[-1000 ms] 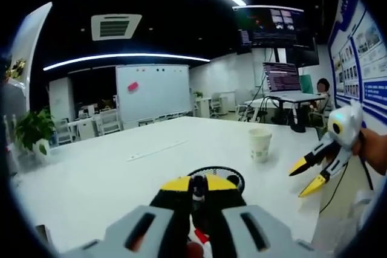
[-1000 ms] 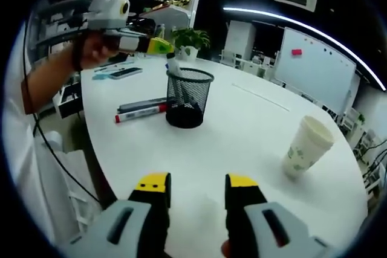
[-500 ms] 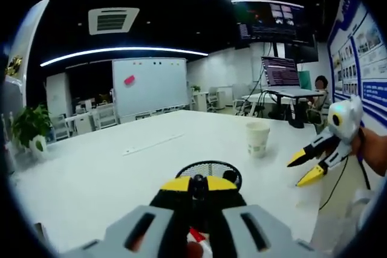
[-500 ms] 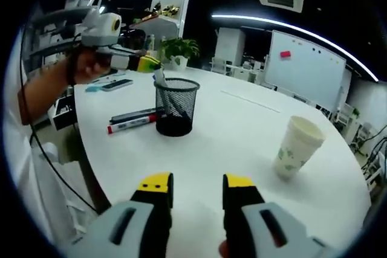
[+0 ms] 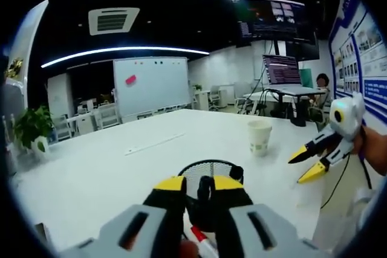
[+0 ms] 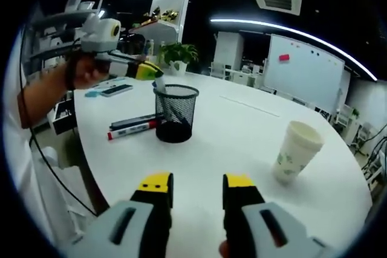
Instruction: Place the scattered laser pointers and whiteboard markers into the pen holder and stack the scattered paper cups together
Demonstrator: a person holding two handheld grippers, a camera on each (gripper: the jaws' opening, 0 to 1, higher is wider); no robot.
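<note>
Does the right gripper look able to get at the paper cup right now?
Probably yes. The right gripper is open and holds nothing, and the paper cup stands upright ahead and to its right on bare table, with nothing between them.

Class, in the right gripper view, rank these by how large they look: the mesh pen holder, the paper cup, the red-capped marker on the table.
1. Mesh pen holder and paper cup: look about alike, so unranked.
2. Red-capped marker: slimmest.

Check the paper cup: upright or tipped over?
Upright. The paper cup stands on its base on the white table, open mouth up, apart from the mesh pen holder.
</note>
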